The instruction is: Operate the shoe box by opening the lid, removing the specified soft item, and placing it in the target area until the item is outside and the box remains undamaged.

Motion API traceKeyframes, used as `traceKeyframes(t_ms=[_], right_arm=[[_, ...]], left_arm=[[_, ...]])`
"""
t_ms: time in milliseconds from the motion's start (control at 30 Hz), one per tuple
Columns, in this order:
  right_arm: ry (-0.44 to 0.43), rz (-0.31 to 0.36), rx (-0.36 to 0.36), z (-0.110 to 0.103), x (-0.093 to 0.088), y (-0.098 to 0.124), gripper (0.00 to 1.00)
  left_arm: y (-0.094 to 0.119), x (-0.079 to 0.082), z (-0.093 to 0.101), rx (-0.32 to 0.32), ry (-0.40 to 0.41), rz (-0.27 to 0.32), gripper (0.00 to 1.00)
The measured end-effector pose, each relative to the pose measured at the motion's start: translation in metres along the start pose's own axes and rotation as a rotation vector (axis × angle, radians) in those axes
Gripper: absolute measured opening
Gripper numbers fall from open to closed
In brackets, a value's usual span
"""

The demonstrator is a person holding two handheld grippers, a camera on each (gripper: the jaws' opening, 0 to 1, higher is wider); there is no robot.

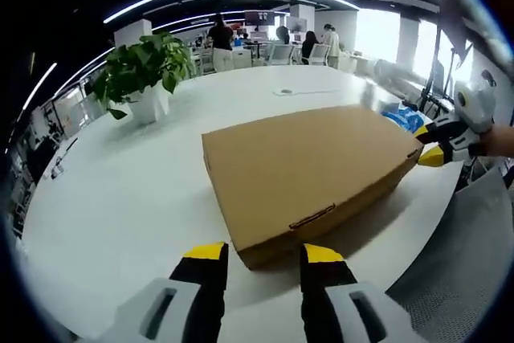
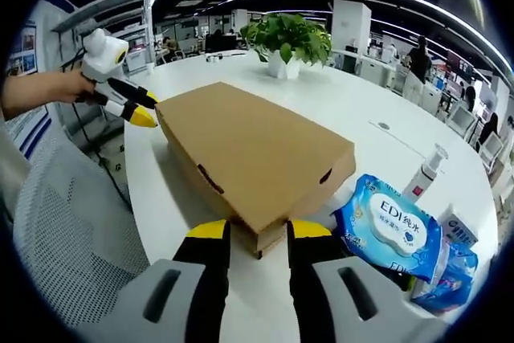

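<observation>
Left gripper view: closed shoe box point(image 1: 309, 168) corner between open tongs point(image 1: 263, 256).

Large white round-edged table point(image 1: 120, 198). On it: closed brown cardboard shoe box point(image 1: 309, 166); beyond box, potted green plant in white pot point(image 1: 147, 70); beside box, blue wet-wipes packs point(image 2: 389, 230), white bottle point(image 2: 426, 173).

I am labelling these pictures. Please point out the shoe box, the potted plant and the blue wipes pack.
shoe box point(image 1: 309, 162), left gripper view, middle of the closed lid.
potted plant point(image 1: 144, 66), left gripper view, green leaves.
blue wipes pack point(image 2: 389, 230), right gripper view, white label.
</observation>
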State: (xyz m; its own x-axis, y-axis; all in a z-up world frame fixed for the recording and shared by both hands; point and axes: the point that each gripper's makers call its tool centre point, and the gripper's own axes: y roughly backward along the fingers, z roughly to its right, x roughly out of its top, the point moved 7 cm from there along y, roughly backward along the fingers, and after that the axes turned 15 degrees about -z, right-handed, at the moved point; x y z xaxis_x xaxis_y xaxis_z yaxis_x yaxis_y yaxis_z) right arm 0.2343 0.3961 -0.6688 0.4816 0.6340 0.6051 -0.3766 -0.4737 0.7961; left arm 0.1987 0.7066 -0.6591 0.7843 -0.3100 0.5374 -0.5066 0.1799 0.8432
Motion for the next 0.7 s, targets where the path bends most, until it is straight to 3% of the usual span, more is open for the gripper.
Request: traceKeyframes(t_ms=[700], right_arm=[[-0.036, -0.018, 0.004, 0.008, 0.004, -0.010, 0.25]], left_arm=[[-0.010, 0.011, -0.006, -0.014, 0.011, -0.024, 0.32]])
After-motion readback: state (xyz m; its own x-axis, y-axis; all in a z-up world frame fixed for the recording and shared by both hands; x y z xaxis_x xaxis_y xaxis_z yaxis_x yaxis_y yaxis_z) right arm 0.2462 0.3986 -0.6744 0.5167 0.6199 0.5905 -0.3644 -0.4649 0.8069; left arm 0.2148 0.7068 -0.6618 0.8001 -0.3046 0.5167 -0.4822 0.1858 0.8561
